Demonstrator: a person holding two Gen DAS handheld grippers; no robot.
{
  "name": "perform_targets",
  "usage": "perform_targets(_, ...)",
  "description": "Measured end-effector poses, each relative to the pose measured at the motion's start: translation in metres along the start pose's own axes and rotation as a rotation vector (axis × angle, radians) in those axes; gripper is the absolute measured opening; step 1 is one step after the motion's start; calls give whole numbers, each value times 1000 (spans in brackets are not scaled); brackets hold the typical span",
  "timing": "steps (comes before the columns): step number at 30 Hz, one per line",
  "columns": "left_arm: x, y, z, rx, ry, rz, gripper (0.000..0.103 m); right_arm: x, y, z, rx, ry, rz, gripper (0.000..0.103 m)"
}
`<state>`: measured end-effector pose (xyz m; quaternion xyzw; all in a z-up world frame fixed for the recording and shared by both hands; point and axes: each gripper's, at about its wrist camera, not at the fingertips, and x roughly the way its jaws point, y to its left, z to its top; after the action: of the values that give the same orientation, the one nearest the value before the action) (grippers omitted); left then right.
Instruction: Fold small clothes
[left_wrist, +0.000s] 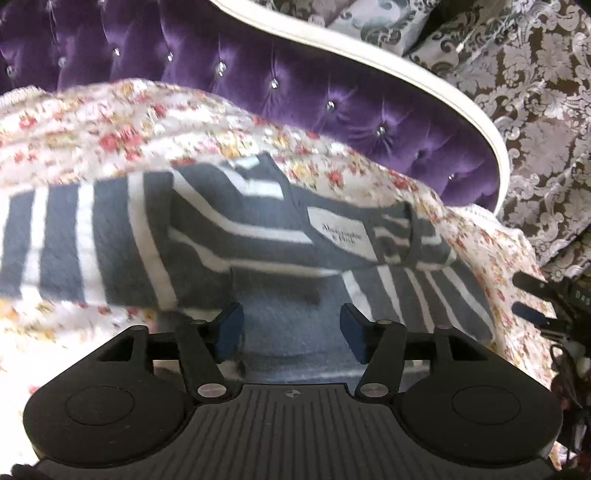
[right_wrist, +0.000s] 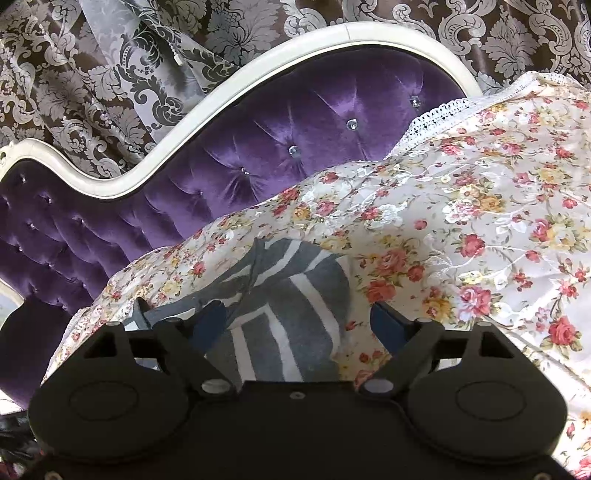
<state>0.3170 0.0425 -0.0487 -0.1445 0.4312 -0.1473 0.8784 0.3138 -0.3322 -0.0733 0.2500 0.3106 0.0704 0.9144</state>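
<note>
A grey and white striped garment (left_wrist: 207, 229) lies partly folded on a floral cloth (left_wrist: 110, 125), its white brand label (left_wrist: 341, 236) facing up. My left gripper (left_wrist: 291, 328) is open, its jaws apart just above the garment's near edge. In the right wrist view the same striped garment (right_wrist: 291, 295) lies under my right gripper (right_wrist: 299, 321), which is open; its left finger (right_wrist: 207, 325) is over the fabric and its right finger (right_wrist: 388, 328) over the floral cloth (right_wrist: 480, 221). The right gripper's fingers (left_wrist: 535, 295) show at the right edge of the left wrist view.
A purple tufted sofa back (left_wrist: 258, 74) with a white frame (left_wrist: 406, 77) rises behind the cloth; it also shows in the right wrist view (right_wrist: 258, 155). Patterned brown and silver curtains (right_wrist: 110, 74) hang behind it.
</note>
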Motion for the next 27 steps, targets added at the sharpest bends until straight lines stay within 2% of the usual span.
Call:
perform_targets(7,11,2,-1,-37,29,-56,58,-2,1,1,-1,-3,3,87)
perform_targets(10,9,0,-1,-43,20,-20,58,-4,0,1,4,-8,7,87)
perform_targets(13,0,-3,-2,2,-15,42,59,-5,0,2,9,-11,10,87)
perform_targets(15,-1,0,-3,3,-5,64,59,-5,1,3,8,-13,14,87)
perform_targets(19,5,9,-7,-44,34,55,59,-6,3,2,-1,-9,19,87)
perform_targets(23,8,2,-7,-21,43,33,58,-6,2,1,2,-8,20,87)
perform_targets(24,8,1,-7,-21,33,23,38,-6,2,1,5,-8,20,87)
perform_targets(25,7,-1,-7,-19,18,13,2,-6,1,1,8,-9,21,87)
perform_targets(27,-2,-5,-5,-6,-27,16,4,-6,0,2,15,-11,21,87)
